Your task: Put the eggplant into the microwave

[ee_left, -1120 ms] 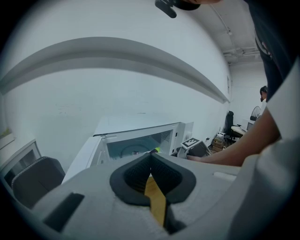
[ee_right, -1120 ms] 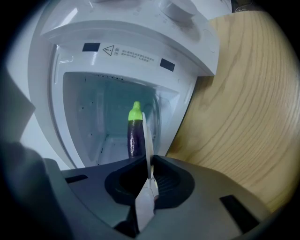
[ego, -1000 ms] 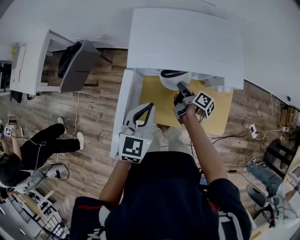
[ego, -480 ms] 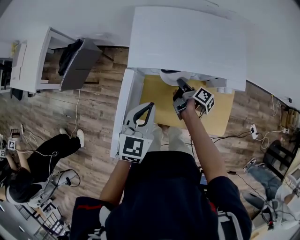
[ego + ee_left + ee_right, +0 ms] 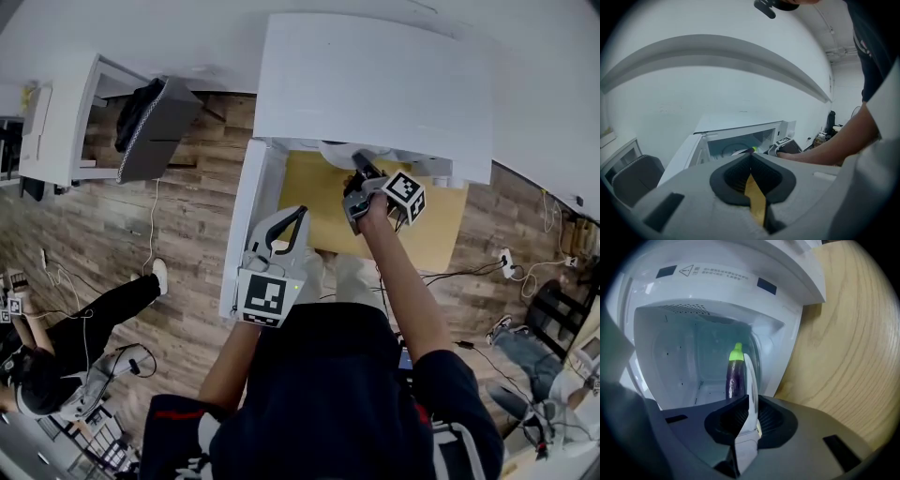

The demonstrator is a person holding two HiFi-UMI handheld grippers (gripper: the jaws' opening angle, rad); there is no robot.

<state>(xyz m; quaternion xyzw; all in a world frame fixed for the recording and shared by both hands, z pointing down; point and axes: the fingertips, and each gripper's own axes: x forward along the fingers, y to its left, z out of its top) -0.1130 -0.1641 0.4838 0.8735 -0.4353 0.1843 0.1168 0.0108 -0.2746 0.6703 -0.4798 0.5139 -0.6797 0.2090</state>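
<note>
The white microwave (image 5: pixel 375 84) stands on a wooden table (image 5: pixel 441 234) with its door (image 5: pixel 242 220) swung open to the left. My right gripper (image 5: pixel 361 169) is at the opening, shut on the rim of a white plate (image 5: pixel 751 376). On that plate lies the purple eggplant (image 5: pixel 735 373), green stem pointing into the cavity (image 5: pixel 684 357). In the head view the microwave's top hides most of the plate. My left gripper (image 5: pixel 298 214) hangs back over the door, jaws together and empty. Its own view shows the plate (image 5: pixel 740 152) at the opening.
A person sits on the wooden floor at the left (image 5: pixel 56 319) among cables. A grey chair (image 5: pixel 155 131) and a white cabinet (image 5: pixel 66 122) stand at the far left. The table's bare wood (image 5: pixel 843 348) lies to the right of the microwave.
My right gripper has edged the plate with the eggplant a little deeper into the microwave, so less of the plate shows from above. The left gripper has stayed still.
</note>
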